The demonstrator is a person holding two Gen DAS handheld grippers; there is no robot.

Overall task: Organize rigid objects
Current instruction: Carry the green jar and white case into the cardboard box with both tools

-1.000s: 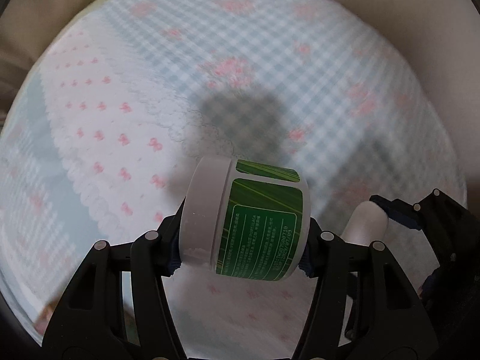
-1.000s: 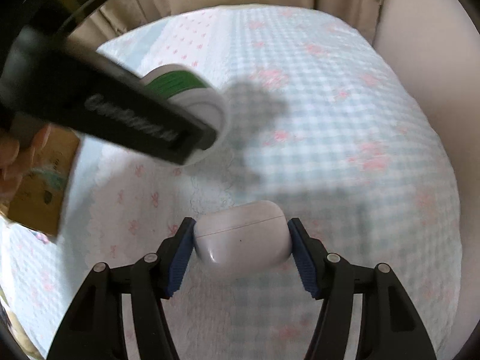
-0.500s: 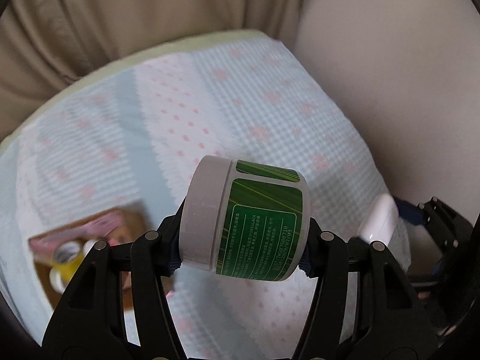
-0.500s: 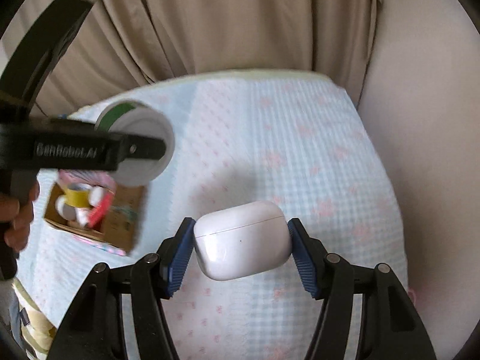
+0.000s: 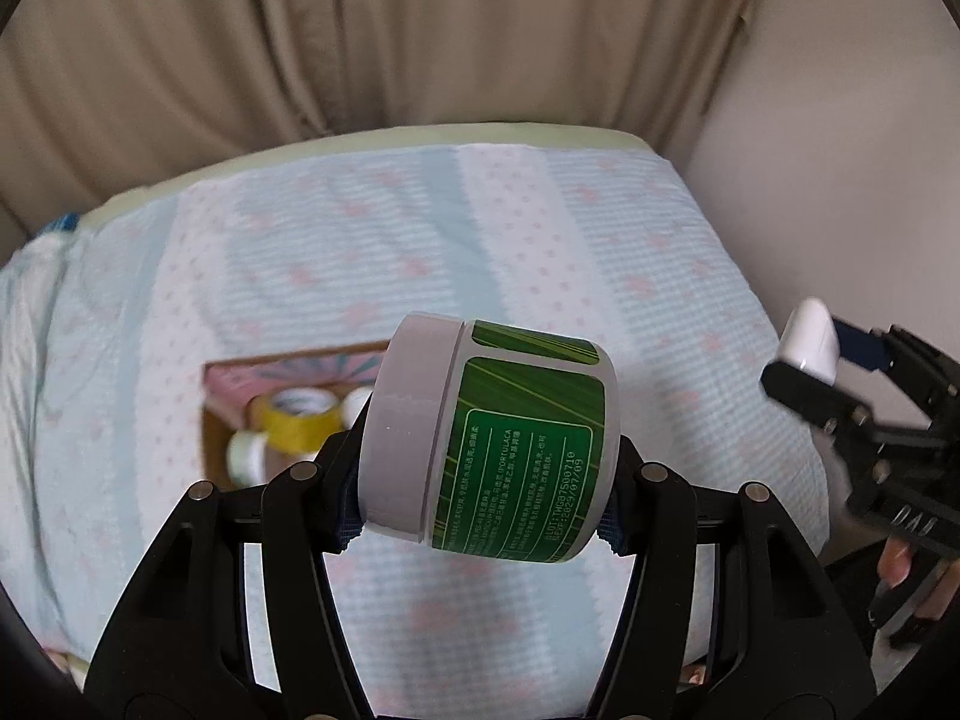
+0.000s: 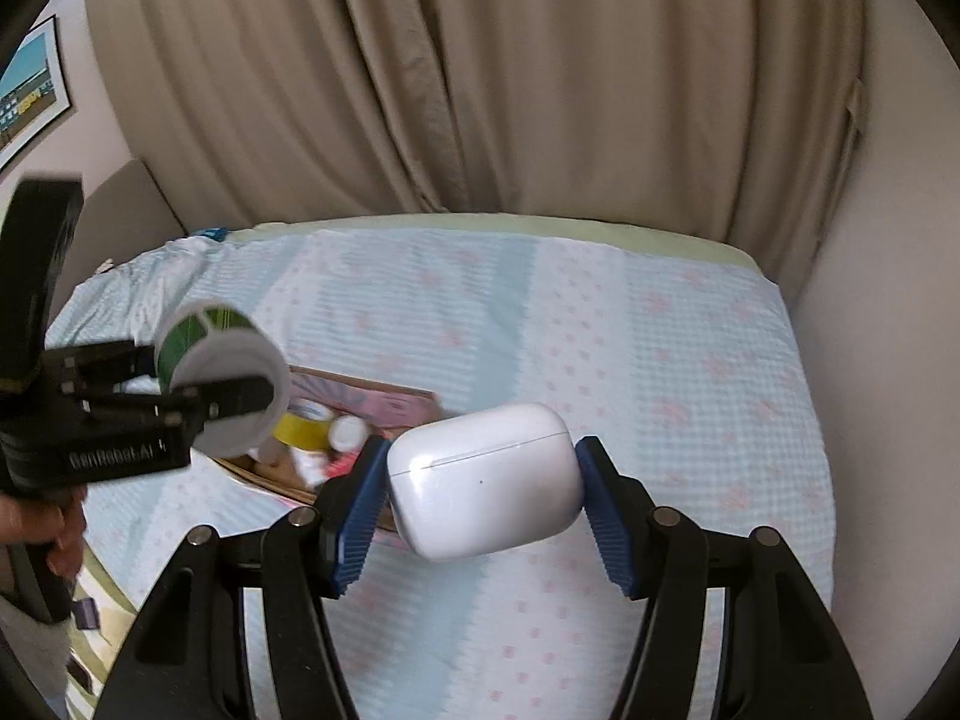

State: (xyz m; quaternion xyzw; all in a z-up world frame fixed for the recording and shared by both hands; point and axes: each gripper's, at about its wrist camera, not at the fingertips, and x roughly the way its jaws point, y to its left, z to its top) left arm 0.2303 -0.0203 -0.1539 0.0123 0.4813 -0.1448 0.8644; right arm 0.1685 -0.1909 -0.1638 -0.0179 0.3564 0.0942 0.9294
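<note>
Left tool (image 5: 483, 483): you've got it clamped on the green-label jar (image 5: 489, 441), pads on the lid end and the base, jar lying sideways, up in the air above the bed (image 5: 600, 252).
Right tool (image 6: 480, 495): clamped on the white earbud case (image 6: 486, 480), also held up off the bed.
Box: your cardboard box (image 6: 384, 399) sits on the bed toward its left side, with a yellow tape roll (image 5: 294, 417) and some small white bits inside.
Backdrop: beige curtain (image 6: 480, 90) along the bed's far edge.
</note>
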